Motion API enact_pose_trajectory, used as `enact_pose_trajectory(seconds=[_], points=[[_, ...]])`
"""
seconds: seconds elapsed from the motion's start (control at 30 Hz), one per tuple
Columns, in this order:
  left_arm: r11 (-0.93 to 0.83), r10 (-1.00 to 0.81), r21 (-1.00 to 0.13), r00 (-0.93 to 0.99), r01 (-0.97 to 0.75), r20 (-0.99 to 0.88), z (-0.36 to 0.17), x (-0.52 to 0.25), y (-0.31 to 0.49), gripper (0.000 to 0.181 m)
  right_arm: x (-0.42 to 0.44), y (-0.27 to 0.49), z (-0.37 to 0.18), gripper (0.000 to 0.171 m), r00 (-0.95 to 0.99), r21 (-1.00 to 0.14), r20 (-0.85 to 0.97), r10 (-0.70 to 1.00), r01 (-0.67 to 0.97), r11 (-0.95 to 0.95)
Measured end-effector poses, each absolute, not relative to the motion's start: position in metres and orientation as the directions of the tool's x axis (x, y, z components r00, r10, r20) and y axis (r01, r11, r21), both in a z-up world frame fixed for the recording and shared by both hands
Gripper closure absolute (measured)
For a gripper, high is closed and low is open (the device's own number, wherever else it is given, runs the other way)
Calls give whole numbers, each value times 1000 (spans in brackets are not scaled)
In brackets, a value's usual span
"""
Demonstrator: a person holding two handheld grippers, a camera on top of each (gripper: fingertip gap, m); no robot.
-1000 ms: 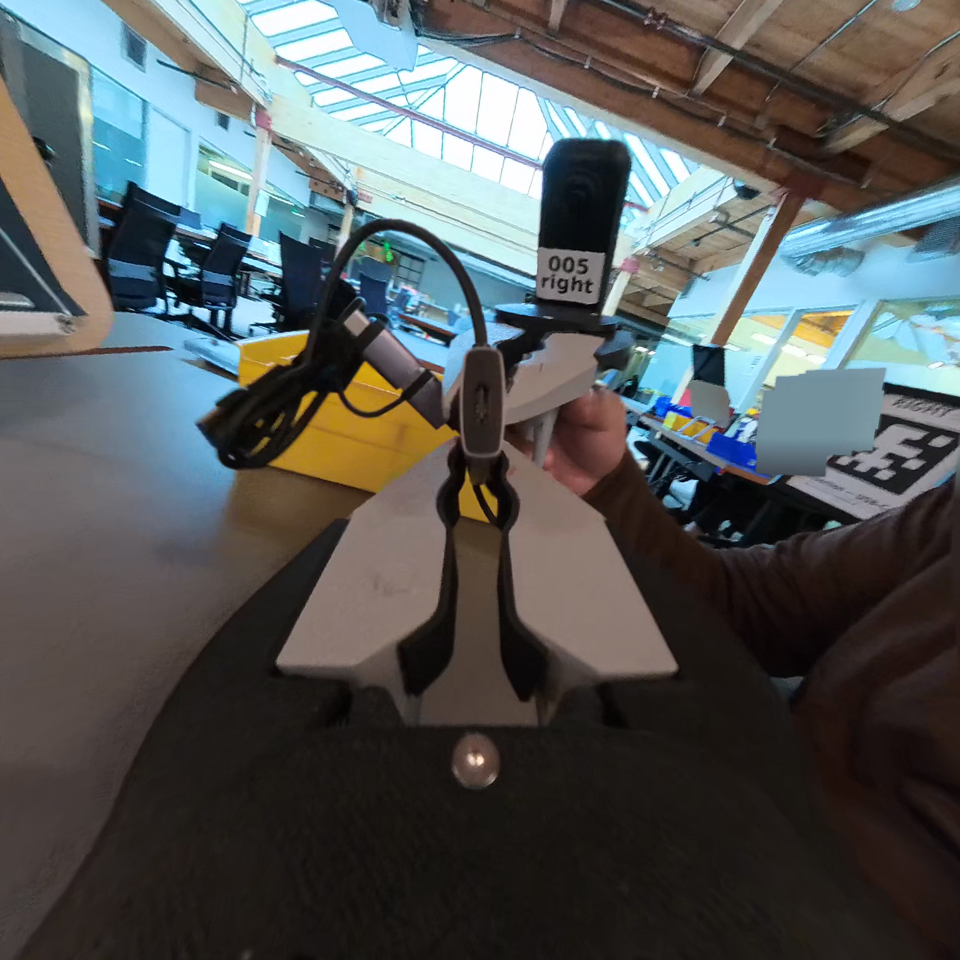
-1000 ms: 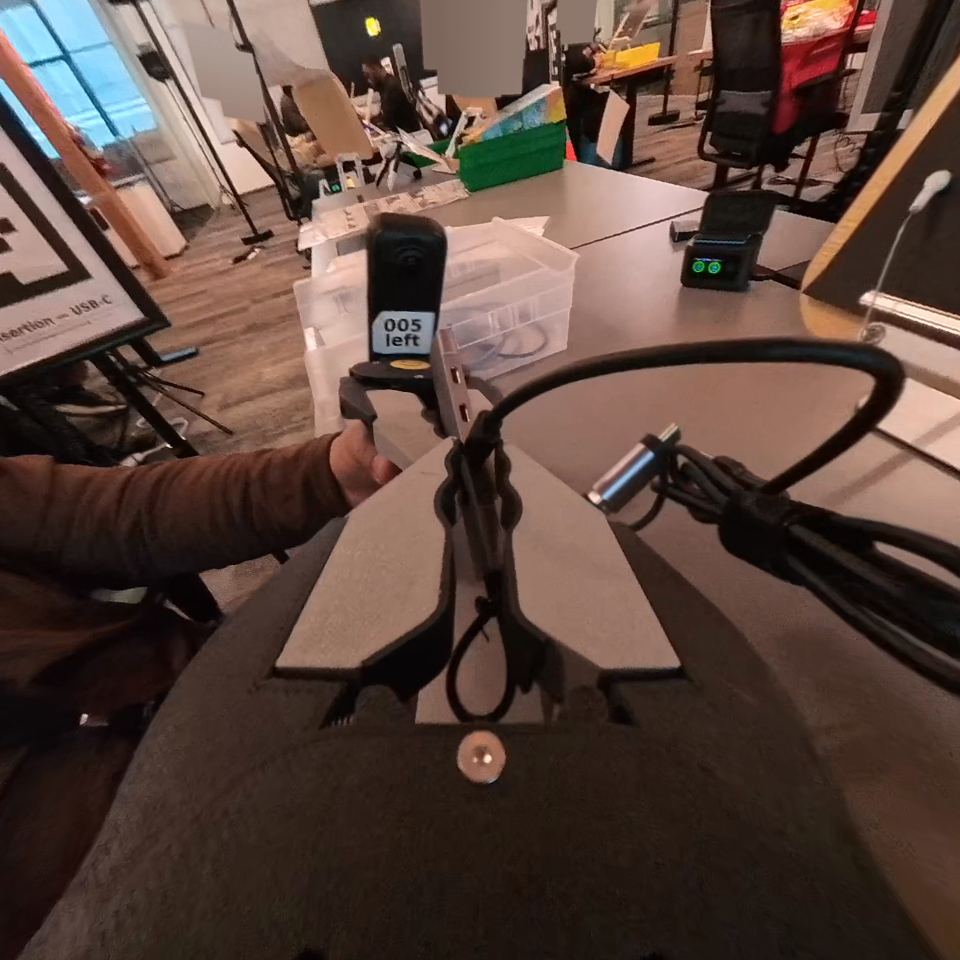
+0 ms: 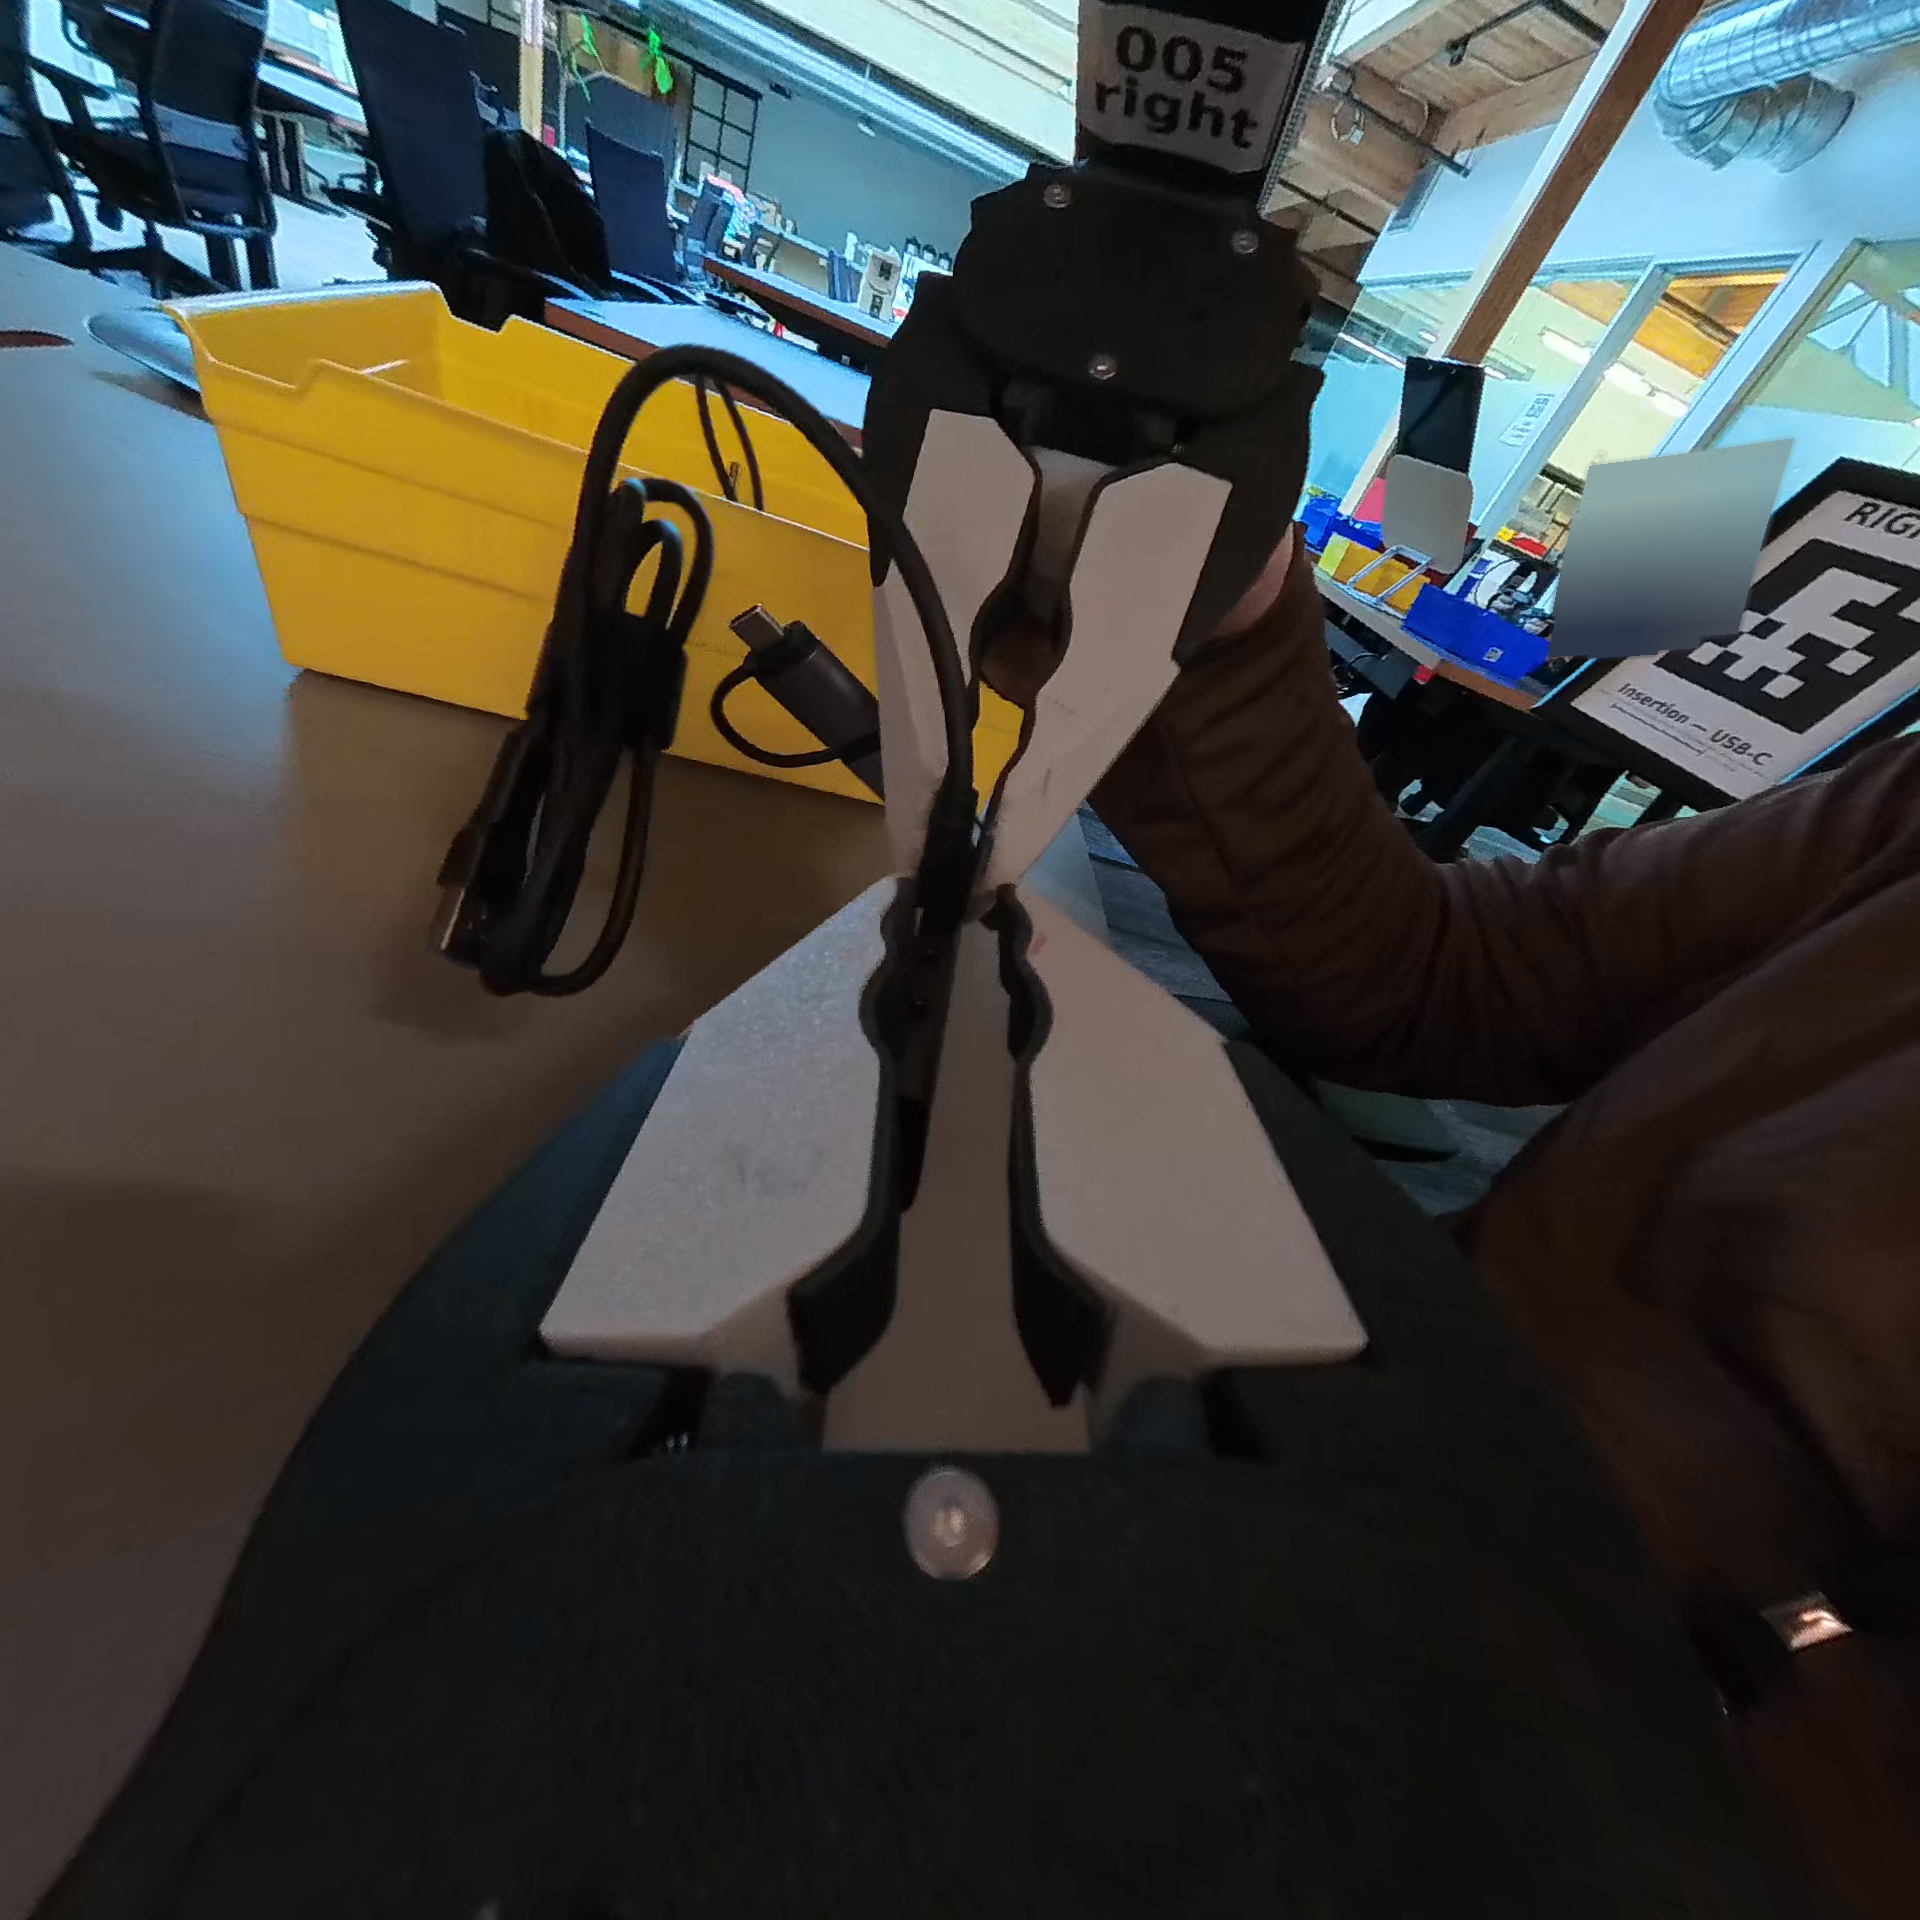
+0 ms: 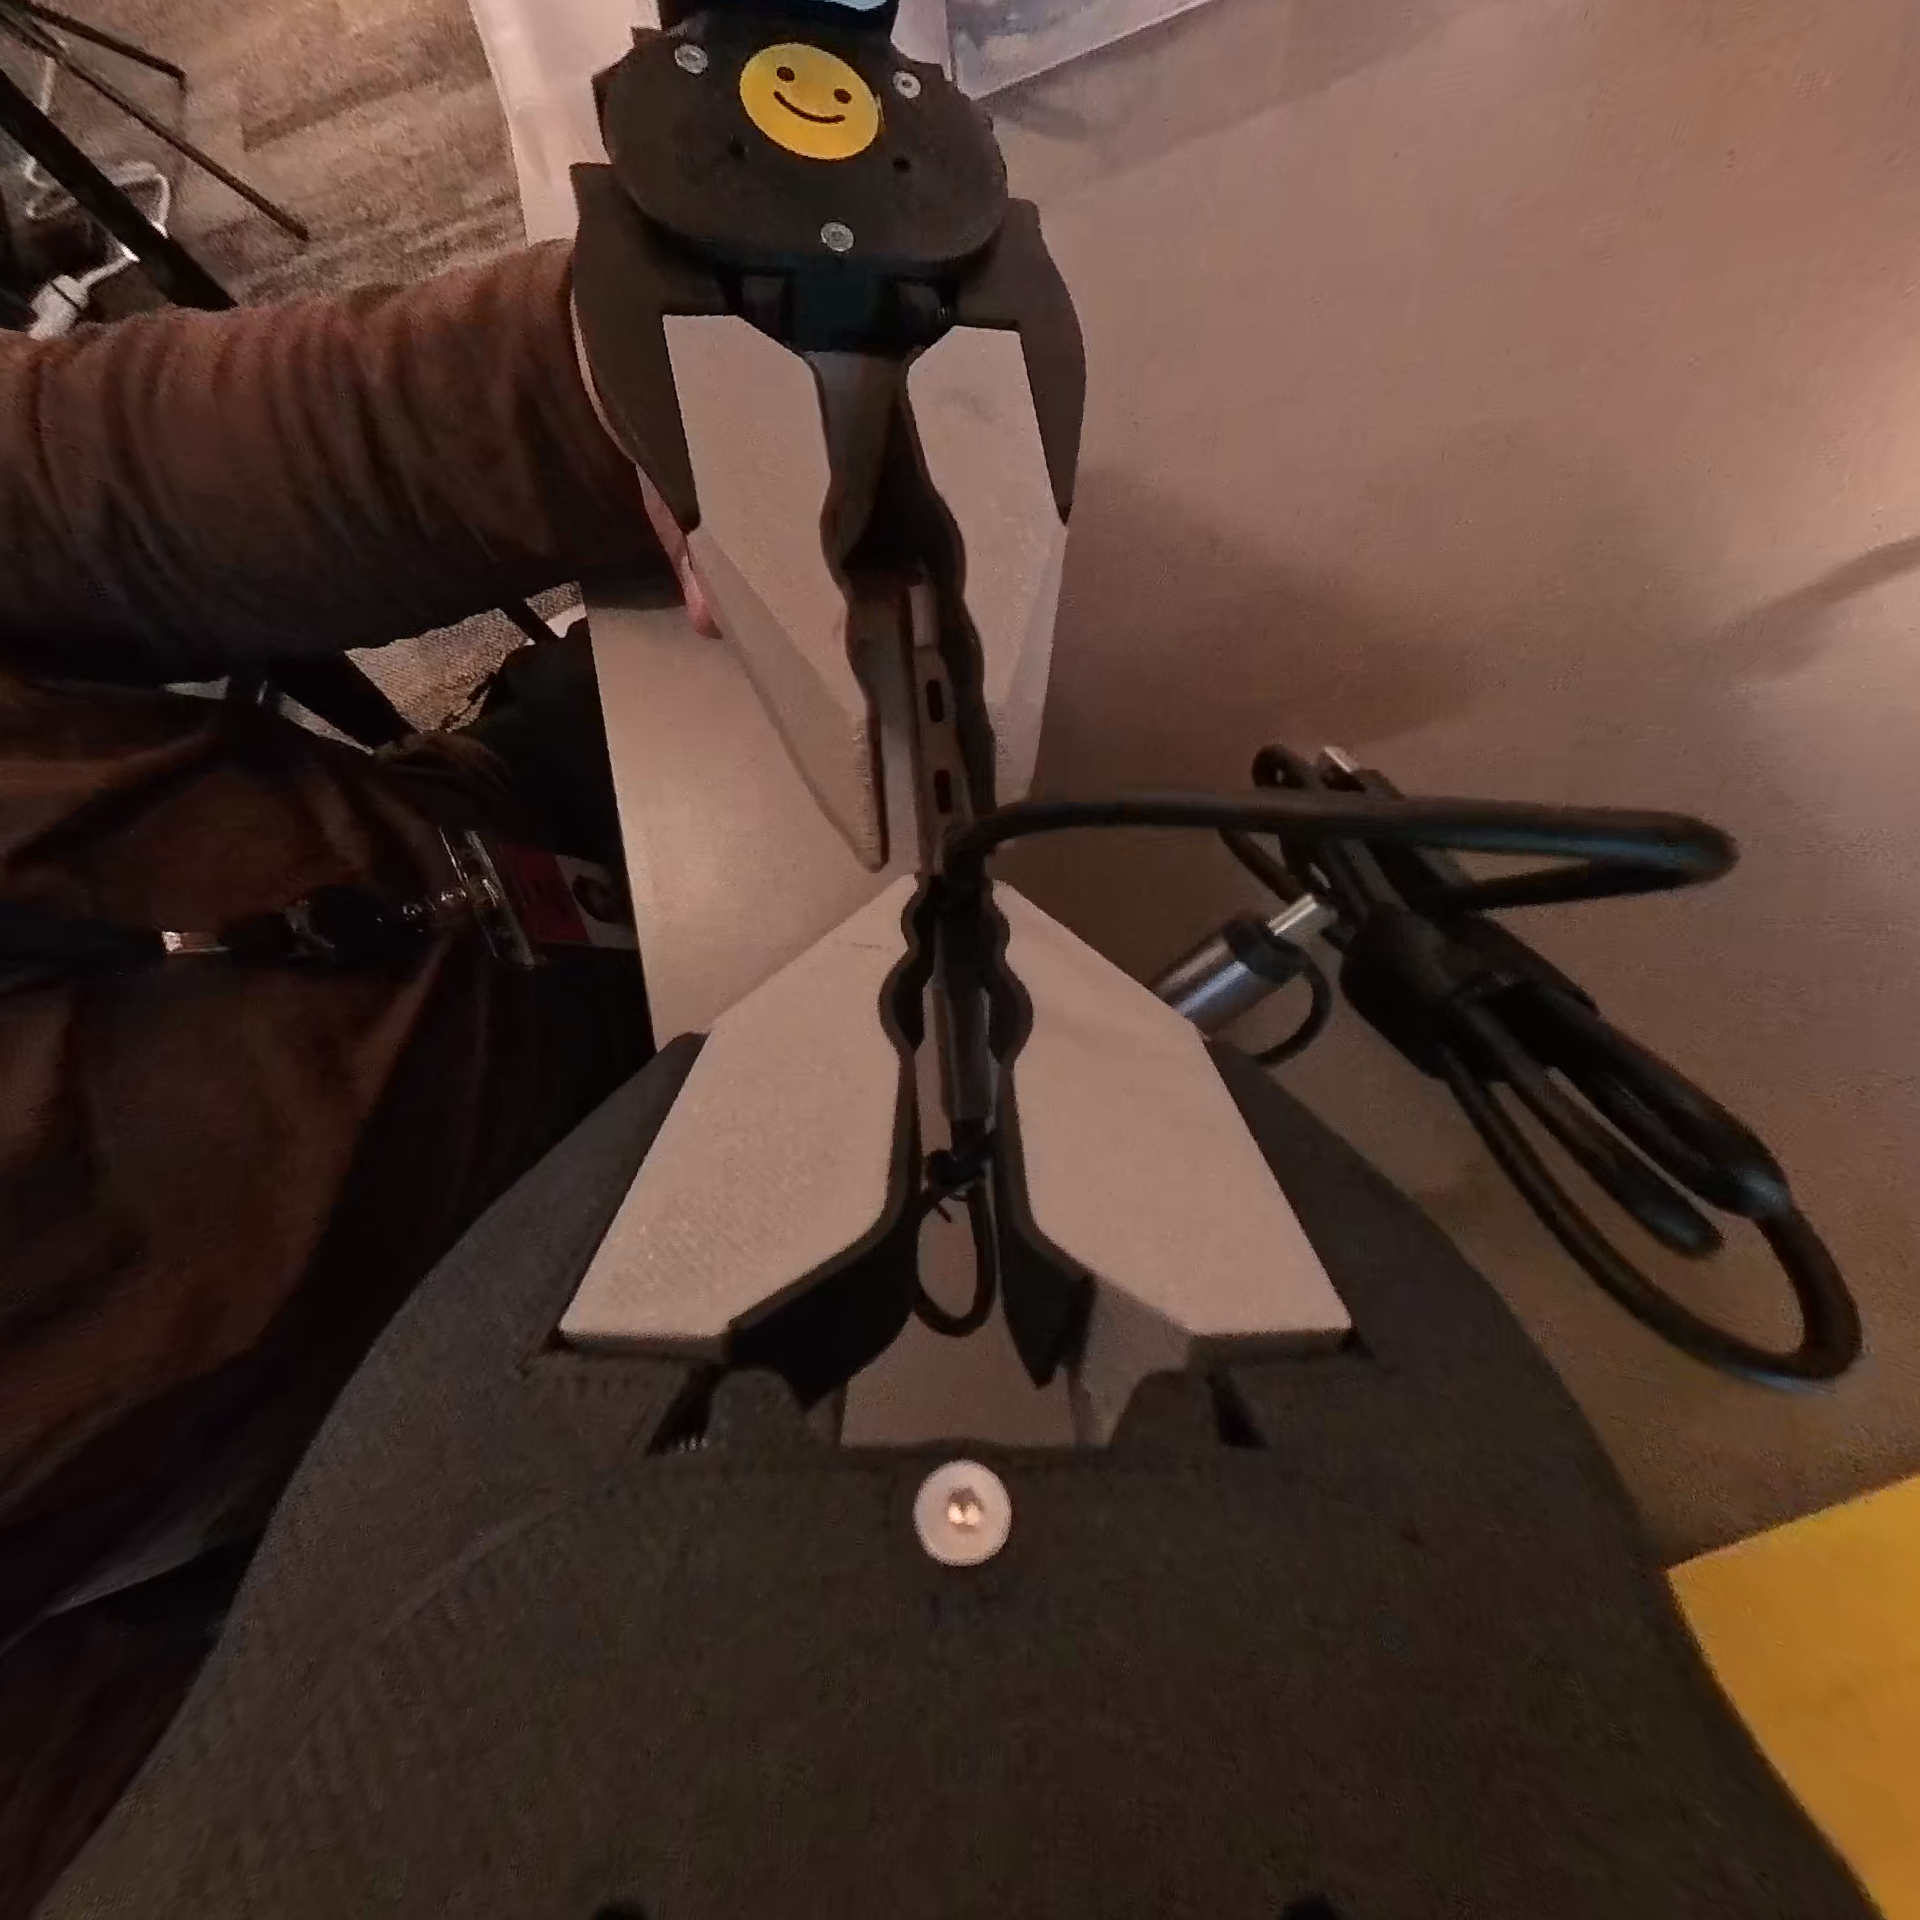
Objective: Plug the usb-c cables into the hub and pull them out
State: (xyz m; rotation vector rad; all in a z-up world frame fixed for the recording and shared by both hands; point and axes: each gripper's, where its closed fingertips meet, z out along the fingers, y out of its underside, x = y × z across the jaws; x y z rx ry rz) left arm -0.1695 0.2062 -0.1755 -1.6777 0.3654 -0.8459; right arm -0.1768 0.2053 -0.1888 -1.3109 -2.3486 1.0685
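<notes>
While a second ago the grippers stood apart, the left gripper [image 3: 951, 914], clenched on the hub [image 4: 928, 727], now meets the right gripper [image 4: 956, 894], clamped on the USB-C plug [image 4: 961, 1049] against the hub's edge; beyond it, the coiled cable [image 3: 582, 748] hangs before the yellow bin [image 3: 416, 499].

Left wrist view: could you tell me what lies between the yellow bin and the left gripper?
Left wrist view shows the bundled black cable and grey connector between yellow bin and left gripper.

A yellow bin [image 3: 436, 488] rests on the grey table [image 3: 187, 935].
</notes>
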Motion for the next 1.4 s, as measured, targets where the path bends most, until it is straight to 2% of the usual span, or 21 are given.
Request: enact_pose_trajectory(seconds=[0.1, 0.3, 0.5, 0.73, 0.8, 0.93, 1.1, 1.4], points=[[-289, -648, -933, 673, 215, 356, -173, -168, 205, 155, -177, 204, -185, 166, -569, -712, -130, 812, 624, 323], [-265, -652, -945, 686, 194, 323, -172, -169, 203, 170, -176, 200, -182, 166, -582, -725, -153, 799, 615, 310], [-300, -674, -936, 653, 185, 345, -175, -161, 199, 153, -174, 203, -186, 166, -582, -710, -135, 802, 621, 331], [-299, -660, -936, 667, 188, 345, -176, -165, 201, 153, -170, 199, -178, 166, -599, -741, -154, 785, 596, 309], [-304, -661, -934, 665, 185, 347, -177, -164, 201, 154, -171, 199, -174, 166, -602, -756, -157, 783, 583, 296], [-300, -680, -941, 656, 159, 328, -177, -162, 198, 175, -175, 196, -177, 165, -609, -756, -160, 777, 582, 300], [-280, -664, -956, 701, 92, 262, -181, -167, 200, 174, -180, 198, -178, 164, -605, -766, -116, 787, 559, 317], [-261, -652, -940, 679, 218, 339, -165, -179, 200, 174, -196, 196, -159, 161, -624, -878, -88, 777, 417, 235]])
